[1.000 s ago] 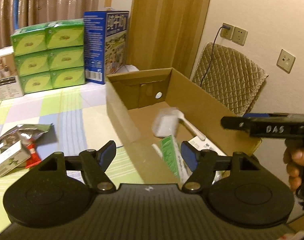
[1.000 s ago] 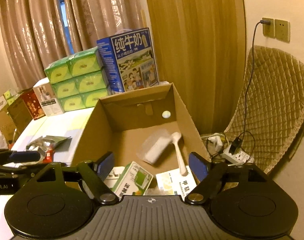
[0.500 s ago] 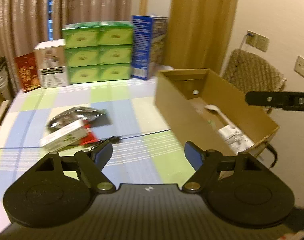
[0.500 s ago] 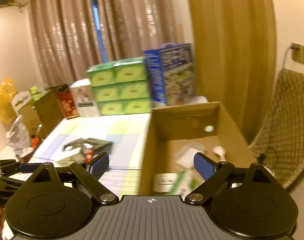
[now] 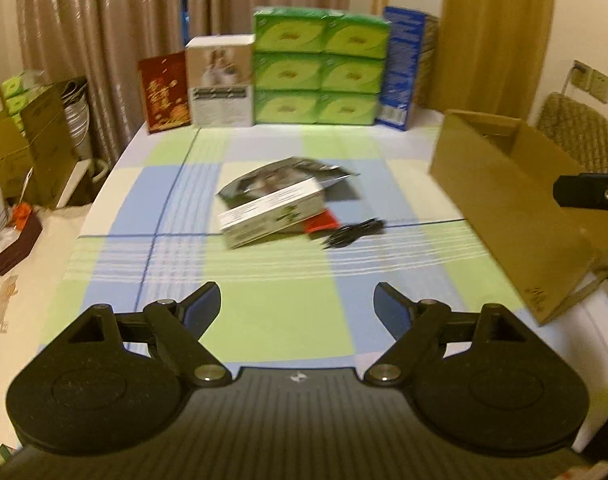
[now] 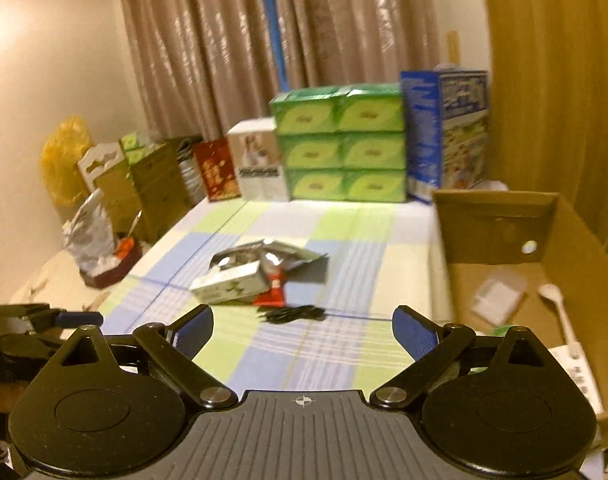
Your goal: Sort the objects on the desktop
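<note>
While empty above the checked table, both hand-held grippers, left and right, spread wide.

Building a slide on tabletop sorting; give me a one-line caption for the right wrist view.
Open right gripper faces a white box, black cable and cardboard box.

Black tool, blue pads

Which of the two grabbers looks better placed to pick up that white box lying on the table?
Probably the left: open and empty, it points nearly straight at the white box. The right, also open, has the box off to its left and sits beside the carton.
</note>
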### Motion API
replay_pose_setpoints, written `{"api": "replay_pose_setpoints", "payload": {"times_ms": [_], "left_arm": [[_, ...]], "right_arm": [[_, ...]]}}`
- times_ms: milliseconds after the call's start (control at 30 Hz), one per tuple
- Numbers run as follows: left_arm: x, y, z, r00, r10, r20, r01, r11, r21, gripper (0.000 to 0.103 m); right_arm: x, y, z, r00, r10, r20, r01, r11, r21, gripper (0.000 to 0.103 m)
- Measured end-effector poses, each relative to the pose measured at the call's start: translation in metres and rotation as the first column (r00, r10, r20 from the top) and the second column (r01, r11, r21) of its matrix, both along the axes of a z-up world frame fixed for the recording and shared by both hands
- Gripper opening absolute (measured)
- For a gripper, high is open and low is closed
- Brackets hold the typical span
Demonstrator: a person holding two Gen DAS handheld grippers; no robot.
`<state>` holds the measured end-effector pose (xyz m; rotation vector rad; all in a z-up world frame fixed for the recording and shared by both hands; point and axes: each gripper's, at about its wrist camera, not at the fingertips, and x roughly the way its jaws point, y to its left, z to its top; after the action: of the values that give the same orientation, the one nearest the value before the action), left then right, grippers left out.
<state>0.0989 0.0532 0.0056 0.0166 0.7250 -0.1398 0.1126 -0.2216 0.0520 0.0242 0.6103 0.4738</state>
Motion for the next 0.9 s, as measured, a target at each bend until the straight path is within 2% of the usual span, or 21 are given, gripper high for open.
{"api": "replay_pose_setpoints", "payload": {"times_ms": [267,367,433,500,567,700,767,833,900], "left_arm": [[0.030,0.016,-0.033,0.998,-0.041,-0.039,0.042,0.999,0.026,0.081],[0.048,0.013,-0.037,0.991,-0.122,-0.052,0.126,0.990,0.070,0.081],[0.064,0.012,-0.035,0.980,-0.194,-0.049,0.198,0.974,0.112,0.081],[0.079,0.015,-0.032,0.959,-0.281,-0.049,0.285,0.950,0.130,0.080],[0.096,0.017,-0.028,0.932,-0.354,-0.071,0.361,0.917,0.168,0.080],[0.129,0.017,-0.025,0.865,-0.489,-0.112,0.501,0.832,0.237,0.079],[0.145,0.016,-0.027,0.835,-0.533,-0.138,0.549,0.791,0.270,0.079],[0.160,0.016,-0.031,0.810,-0.565,-0.159,0.586,0.760,0.281,0.078],[0.172,0.015,-0.038,0.786,-0.589,-0.188,0.617,0.738,0.272,0.076]], "right_arm": [[0.030,0.039,-0.051,0.996,0.069,-0.049,-0.074,0.992,-0.102,0.094],[0.047,0.051,-0.062,0.987,0.141,-0.077,-0.153,0.973,-0.174,0.094],[0.058,0.060,-0.064,0.970,0.225,-0.094,-0.241,0.941,-0.238,0.093],[0.071,0.067,-0.064,0.942,0.323,-0.095,-0.336,0.895,-0.294,0.093],[0.085,0.074,-0.065,0.900,0.427,-0.093,-0.429,0.825,-0.367,0.093],[0.108,0.089,-0.075,0.783,0.606,-0.141,-0.584,0.637,-0.503,0.093],[0.120,0.095,-0.083,0.738,0.651,-0.178,-0.625,0.560,-0.544,0.093],[0.132,0.100,-0.090,0.715,0.667,-0.207,-0.644,0.514,-0.567,0.090],[0.144,0.104,-0.099,0.703,0.668,-0.245,-0.658,0.480,-0.580,0.077]]}}
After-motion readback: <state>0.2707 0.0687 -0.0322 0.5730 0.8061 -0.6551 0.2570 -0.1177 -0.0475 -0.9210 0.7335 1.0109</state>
